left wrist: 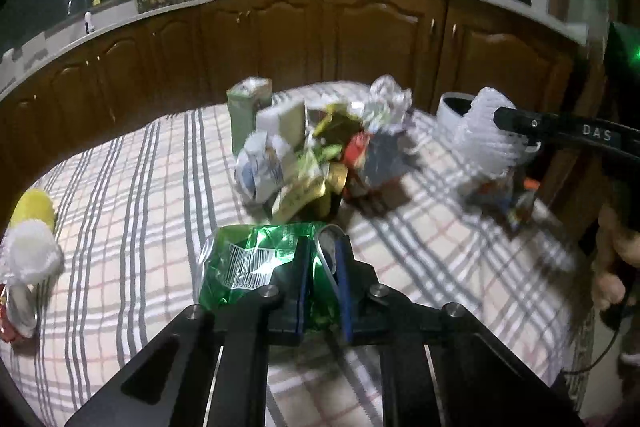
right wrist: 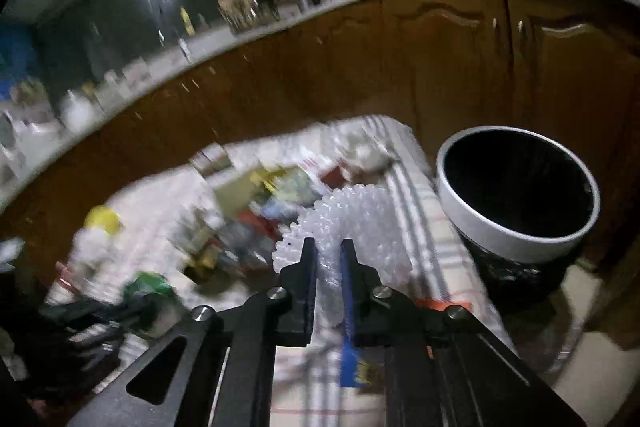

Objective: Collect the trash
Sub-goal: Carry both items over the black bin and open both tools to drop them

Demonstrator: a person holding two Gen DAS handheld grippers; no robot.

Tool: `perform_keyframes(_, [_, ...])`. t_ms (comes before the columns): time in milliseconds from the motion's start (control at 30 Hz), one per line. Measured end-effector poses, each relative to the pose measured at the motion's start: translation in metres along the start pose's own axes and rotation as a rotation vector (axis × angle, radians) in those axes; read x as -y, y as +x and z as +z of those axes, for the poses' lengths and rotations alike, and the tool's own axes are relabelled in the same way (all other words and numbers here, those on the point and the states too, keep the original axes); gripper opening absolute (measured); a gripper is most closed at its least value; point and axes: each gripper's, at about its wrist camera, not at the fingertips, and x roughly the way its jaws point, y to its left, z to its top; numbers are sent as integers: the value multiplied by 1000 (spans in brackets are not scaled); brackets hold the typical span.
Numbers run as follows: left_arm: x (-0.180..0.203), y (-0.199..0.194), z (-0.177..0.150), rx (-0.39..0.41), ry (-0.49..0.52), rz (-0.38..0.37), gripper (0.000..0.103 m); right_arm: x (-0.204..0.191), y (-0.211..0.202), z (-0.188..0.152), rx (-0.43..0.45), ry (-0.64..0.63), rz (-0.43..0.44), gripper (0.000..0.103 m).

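Observation:
My left gripper (left wrist: 322, 251) is shut on a crushed green can (left wrist: 256, 259) with a barcode, held just above the checked tablecloth (left wrist: 140, 227). My right gripper (right wrist: 328, 247) is shut on a white foam net sleeve (right wrist: 360, 223), lifted over the table's right side; it also shows in the left wrist view (left wrist: 486, 135). A pile of mixed trash (left wrist: 320, 155) lies in the middle of the table. The white-rimmed bin (right wrist: 516, 231) with a black liner stands off the table's right edge, just right of my right gripper.
A green carton (left wrist: 248, 107) stands behind the pile. A yellow object (left wrist: 34, 207) and white foam (left wrist: 32, 255) lie at the table's left edge. Small wrappers (left wrist: 516, 199) lie at the right edge. Brown kitchen cabinets (left wrist: 360, 39) run behind the table.

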Motion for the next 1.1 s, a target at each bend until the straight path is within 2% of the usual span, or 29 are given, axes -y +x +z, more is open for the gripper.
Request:
perform_keyframes(67, [0, -6, 5, 21, -9, -14, 10, 5, -7, 7, 25, 44, 65, 11])
perform_keyframes(167, [3, -11, 15, 44, -16, -45, 10, 9, -12, 14, 54, 57, 74, 11])
perform_keyframes(300, [15, -9, 28, 67, 1, -74, 10, 20, -15, 19, 67, 65, 42, 11])
perform_keyframes(533, [49, 7, 58, 92, 65, -128, 10, 62, -22, 26, 69, 97, -34, 11])
perform_keyframes(800, [94, 48, 97, 89, 152, -184, 10, 110, -25, 41, 51, 108, -115, 11])
perform_keyframes(1100, [130, 97, 134, 62, 221, -220, 10, 159, -10, 53, -25, 136, -136, 12])
